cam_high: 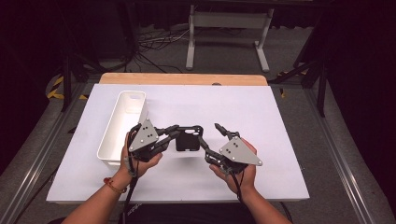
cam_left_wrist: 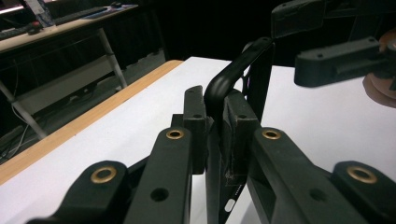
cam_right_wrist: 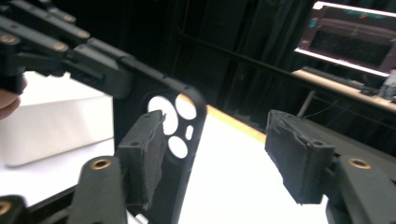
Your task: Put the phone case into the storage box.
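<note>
A light, flexible black phone case (cam_high: 187, 141) hangs right of the white bin (cam_high: 122, 126), left gripper (cam_high: 173, 132) jaws clamped on its rim, the best hold, right gripper (cam_high: 209, 135) jaws apart.

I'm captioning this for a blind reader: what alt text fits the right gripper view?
A black phone case with round camera holes stands on edge over a white table, clamped at its far side by the left tongs. The right tongs are open, one pad beside the case and the other apart from it.
</note>
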Available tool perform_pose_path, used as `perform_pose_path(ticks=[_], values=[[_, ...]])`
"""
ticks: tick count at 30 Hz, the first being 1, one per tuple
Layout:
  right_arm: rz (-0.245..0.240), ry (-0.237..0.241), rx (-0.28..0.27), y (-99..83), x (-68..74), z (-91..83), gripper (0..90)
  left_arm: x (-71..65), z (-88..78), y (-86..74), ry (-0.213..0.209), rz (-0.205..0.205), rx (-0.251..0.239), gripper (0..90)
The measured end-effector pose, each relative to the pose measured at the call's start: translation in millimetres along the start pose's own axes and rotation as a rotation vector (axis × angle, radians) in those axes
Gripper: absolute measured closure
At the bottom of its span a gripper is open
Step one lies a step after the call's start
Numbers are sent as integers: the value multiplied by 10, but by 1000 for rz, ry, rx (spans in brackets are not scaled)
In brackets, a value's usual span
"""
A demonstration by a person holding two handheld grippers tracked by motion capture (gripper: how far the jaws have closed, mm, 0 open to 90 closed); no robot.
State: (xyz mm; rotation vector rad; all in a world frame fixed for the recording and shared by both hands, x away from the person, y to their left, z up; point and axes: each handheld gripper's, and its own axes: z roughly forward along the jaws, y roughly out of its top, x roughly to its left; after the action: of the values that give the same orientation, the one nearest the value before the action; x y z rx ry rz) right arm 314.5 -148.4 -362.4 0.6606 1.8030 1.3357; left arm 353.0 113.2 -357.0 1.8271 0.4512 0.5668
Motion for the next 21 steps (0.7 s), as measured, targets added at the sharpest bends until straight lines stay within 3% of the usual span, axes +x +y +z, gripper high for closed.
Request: perform_pose_path(ticks=[8,12,16,21], values=[[-66,39,36,-18,4,42,254,54,-34,17,7,-3,1,823],[-61,50,46,-55,-33,36,218,77,-47,26,7,-11,0,823],[-92,57,70,-150,-79,-28,214,83,-52,34,11,-9,-5,823],[-87,56,66,-258,-146,-147,216,90,-62,55,11,-5,-5,823]])
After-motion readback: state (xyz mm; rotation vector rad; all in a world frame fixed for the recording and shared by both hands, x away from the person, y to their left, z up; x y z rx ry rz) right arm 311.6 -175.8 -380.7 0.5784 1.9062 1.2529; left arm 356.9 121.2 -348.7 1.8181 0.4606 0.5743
